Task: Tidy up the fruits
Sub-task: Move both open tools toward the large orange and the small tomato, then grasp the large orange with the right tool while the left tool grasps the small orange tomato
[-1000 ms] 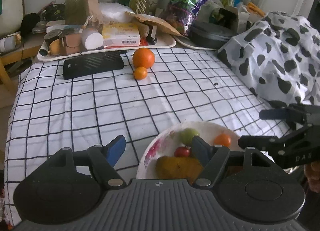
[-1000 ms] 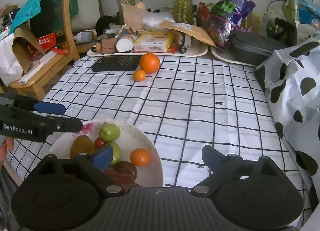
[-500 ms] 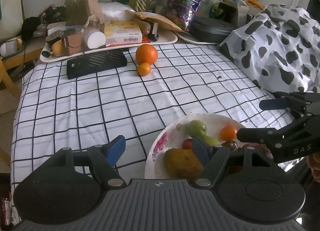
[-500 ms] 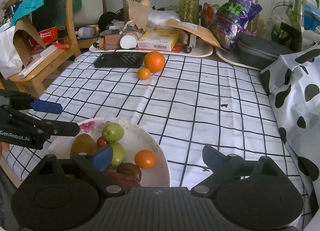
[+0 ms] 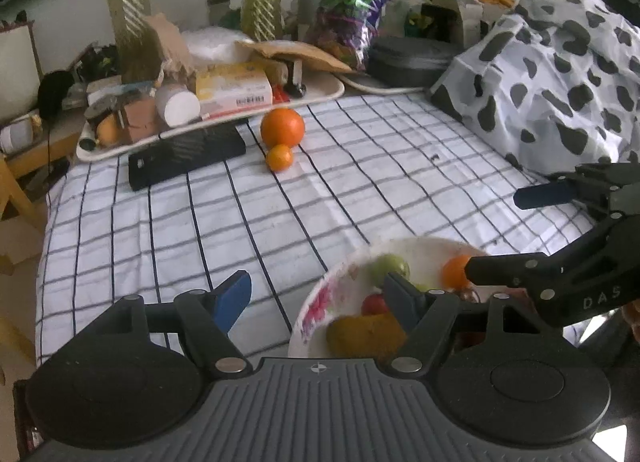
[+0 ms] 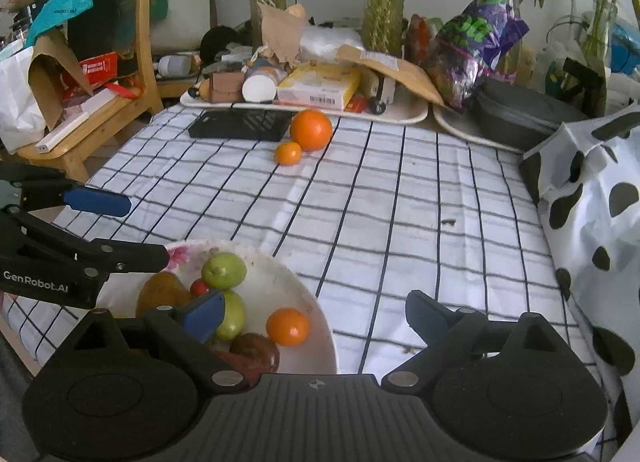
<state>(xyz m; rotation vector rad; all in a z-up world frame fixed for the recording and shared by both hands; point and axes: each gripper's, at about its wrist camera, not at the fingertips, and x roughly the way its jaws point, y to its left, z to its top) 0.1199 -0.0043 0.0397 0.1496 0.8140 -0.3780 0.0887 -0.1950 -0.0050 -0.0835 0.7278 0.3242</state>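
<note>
Floral plate point(image 6: 320, 326) holding mixed fruit, large orange point(image 6: 311, 129) touching small orange point(image 6: 287, 153) far across checked cloth

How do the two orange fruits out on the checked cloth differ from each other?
The large orange is clearly bigger than the small orange. The large orange sits farther back, next to the black case; the small orange lies in front, nearer the plate. Both are round, orange and off the plate, close together.

Left gripper point(image 5: 316, 294) and right gripper point(image 6: 316, 312) both gape wide, apparently empty, side by side.
</note>
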